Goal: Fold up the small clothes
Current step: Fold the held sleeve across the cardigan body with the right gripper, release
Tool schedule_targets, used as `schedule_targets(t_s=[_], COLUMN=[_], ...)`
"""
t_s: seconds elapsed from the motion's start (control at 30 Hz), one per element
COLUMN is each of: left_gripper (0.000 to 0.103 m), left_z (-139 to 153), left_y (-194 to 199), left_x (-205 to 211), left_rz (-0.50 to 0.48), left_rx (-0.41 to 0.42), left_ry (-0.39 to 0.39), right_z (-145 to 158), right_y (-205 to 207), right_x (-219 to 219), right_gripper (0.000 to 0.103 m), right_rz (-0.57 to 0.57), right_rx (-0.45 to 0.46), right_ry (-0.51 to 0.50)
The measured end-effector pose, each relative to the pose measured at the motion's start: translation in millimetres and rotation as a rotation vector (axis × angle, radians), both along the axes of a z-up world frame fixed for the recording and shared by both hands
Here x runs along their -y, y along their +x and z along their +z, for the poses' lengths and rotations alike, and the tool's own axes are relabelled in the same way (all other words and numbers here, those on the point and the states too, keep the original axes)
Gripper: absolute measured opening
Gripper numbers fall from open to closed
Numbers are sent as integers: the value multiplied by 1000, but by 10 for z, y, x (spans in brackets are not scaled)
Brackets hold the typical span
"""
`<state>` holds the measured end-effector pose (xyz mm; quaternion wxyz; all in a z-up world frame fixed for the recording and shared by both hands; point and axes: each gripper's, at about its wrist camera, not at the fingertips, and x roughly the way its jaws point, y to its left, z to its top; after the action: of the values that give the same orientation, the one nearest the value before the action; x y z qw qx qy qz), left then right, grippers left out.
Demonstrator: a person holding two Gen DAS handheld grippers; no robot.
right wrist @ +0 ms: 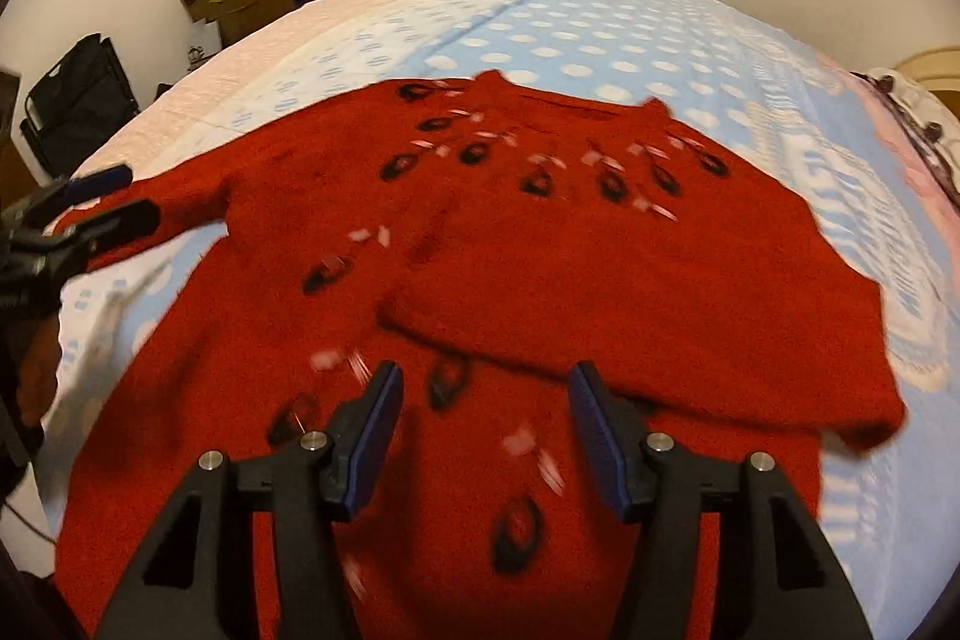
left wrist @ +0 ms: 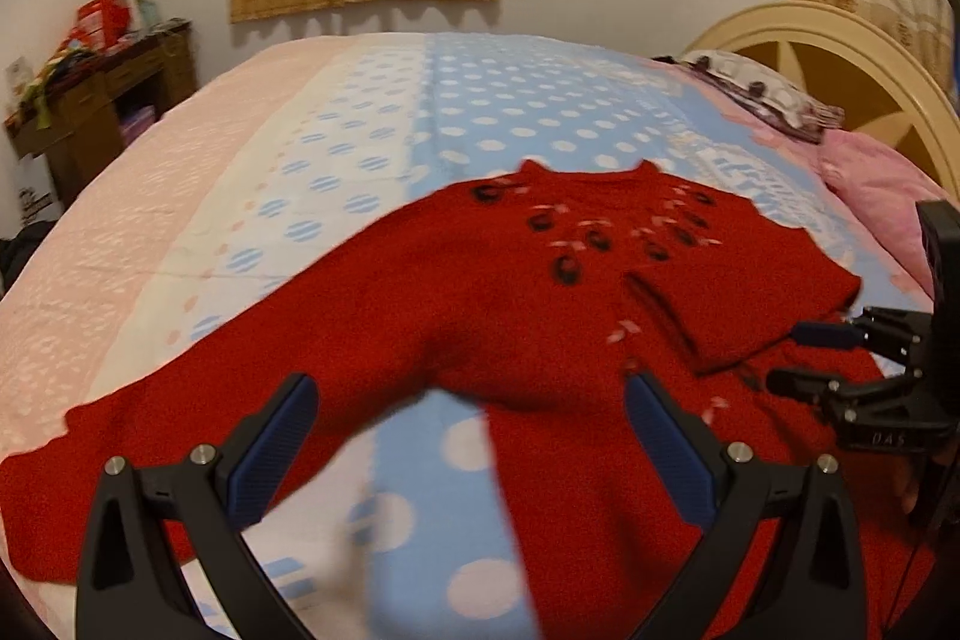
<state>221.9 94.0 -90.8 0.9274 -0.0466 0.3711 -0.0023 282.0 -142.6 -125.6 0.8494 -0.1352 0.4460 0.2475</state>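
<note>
Bedroom, dotted bedspread (left wrist: 492, 112). Right gripper (right wrist: 486, 436) open, empty, over near hem of red sweater (right wrist: 540, 280); left gripper (left wrist: 474, 436) open above unfolded left sleeve (left wrist: 180, 400). Right sleeve folded in. Soft, light, floppy knit: pinch cuff edge.

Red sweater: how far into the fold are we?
Done: one sleeve is folded across the red sweater. In hand: nothing; the right gripper is open above the body, the left gripper open near the other sleeve. Left: that spread sleeve, then the body folds.
</note>
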Motion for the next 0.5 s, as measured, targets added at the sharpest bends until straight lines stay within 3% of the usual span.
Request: schedule_targets(t_s=[0.2, 0.3, 0.4, 0.5], left_gripper=[101, 91, 70, 66], left_z=[58, -30, -167, -289], left_y=[291, 486, 675, 826], left_x=[543, 788, 924, 994], left_rz=[-137, -191, -211, -213], left_rx=[-18, -70, -133, -180], left_ry=[2, -6, -42, -89], right_z=[-49, -82, -32, -9], right_y=[-225, -313, -380, -459], right_x=[247, 274, 289, 291], right_gripper=[59, 59, 60, 64], right_rz=[-20, -14, -14, -9], right_rx=[47, 68, 114, 160], right_ry=[-46, -63, -62, -65])
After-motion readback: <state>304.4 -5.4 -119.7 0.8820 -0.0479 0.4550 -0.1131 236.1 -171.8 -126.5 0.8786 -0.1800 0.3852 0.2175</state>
